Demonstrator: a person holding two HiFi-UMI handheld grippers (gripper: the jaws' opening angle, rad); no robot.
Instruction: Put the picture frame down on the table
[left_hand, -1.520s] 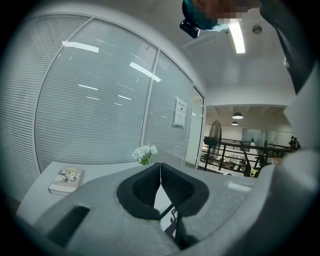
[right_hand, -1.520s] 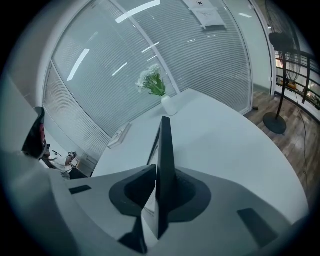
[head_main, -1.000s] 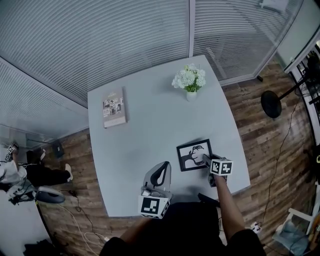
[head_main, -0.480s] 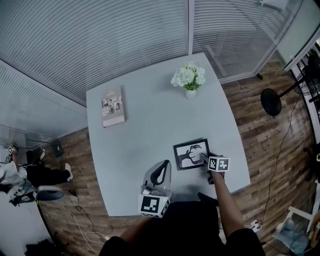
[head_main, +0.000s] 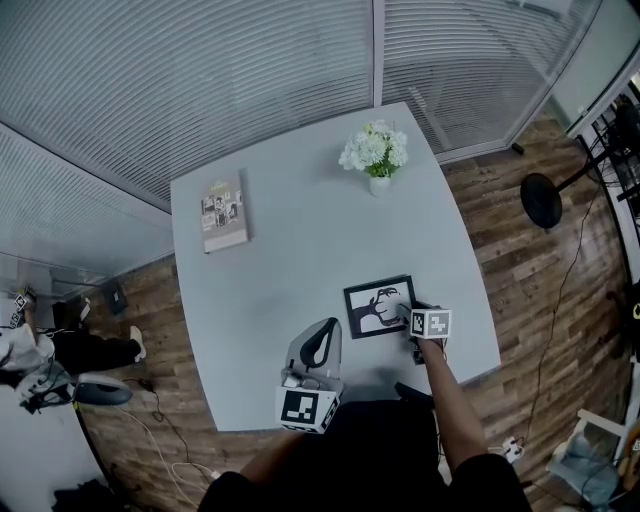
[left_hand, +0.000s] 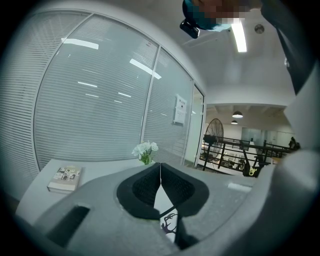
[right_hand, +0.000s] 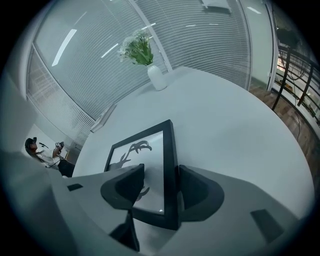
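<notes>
At the left, our left gripper (left_hand: 160, 174) hovered over the near edge of the grey counter (head_main: 290, 250), its jaws clenched together on nothing. To its right, the black picture frame (head_main: 380, 306) lay flat on the counter, picture side up. Our right gripper (right_hand: 161, 182) straddled the frame's right-hand rail. Its jaws had just been opening and stood released, spread wide, seemingly not pressing on the frame. We judged the frame set down, with only the withdrawal left.

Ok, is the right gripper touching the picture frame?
Cannot tell. The right gripper view shows the right gripper, jaws just opened, astride the picture frame: clear gap at one jaw, the other so close that contact is unclear.
</notes>
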